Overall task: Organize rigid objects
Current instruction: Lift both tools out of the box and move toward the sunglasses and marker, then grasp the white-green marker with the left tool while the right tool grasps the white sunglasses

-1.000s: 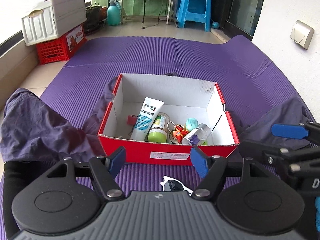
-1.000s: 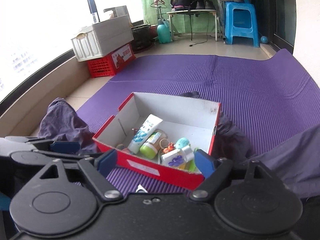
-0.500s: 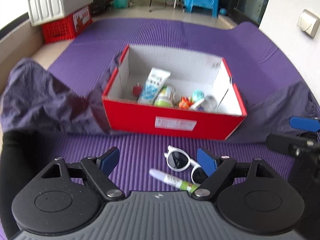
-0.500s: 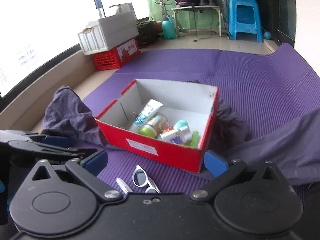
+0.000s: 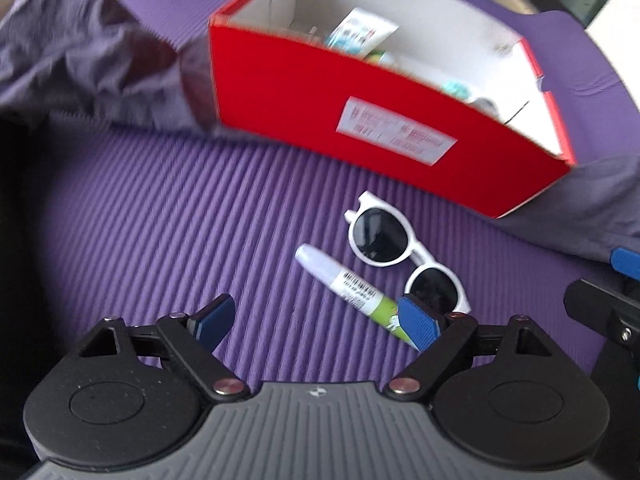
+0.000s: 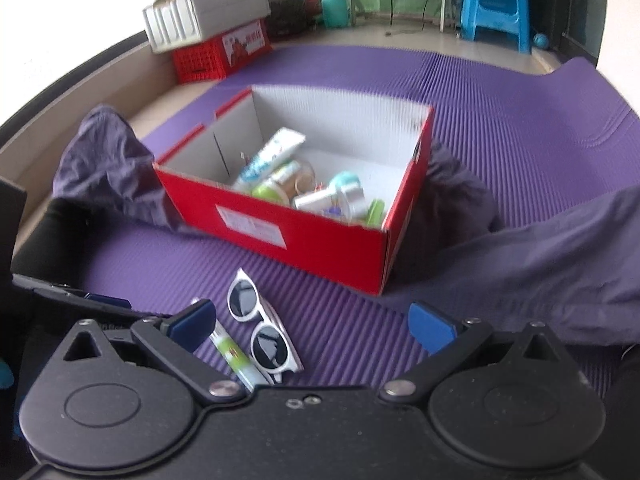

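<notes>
A red box (image 5: 384, 120) (image 6: 296, 236) with white inner walls stands on the purple mat and holds a tube, small bottles and several other items. In front of it lie white sunglasses (image 5: 400, 248) (image 6: 260, 332) and a white and green marker (image 5: 352, 292) (image 6: 234, 356). My left gripper (image 5: 316, 322) is open and empty, low over the mat, its right finger just above the marker's green end. My right gripper (image 6: 312, 326) is open and empty, to the right of the sunglasses.
Grey-purple cloth (image 5: 92, 52) lies left of the box and more cloth (image 6: 540, 264) lies right of it. Beyond the purple mat (image 6: 500, 92) stand a red crate under a white bin (image 6: 208, 20) and a blue stool (image 6: 496, 0).
Both grippers have pulled back and tilted down from the box. The sunglasses and the marker have come into view in front of it. The left gripper has dropped close to the marker.
</notes>
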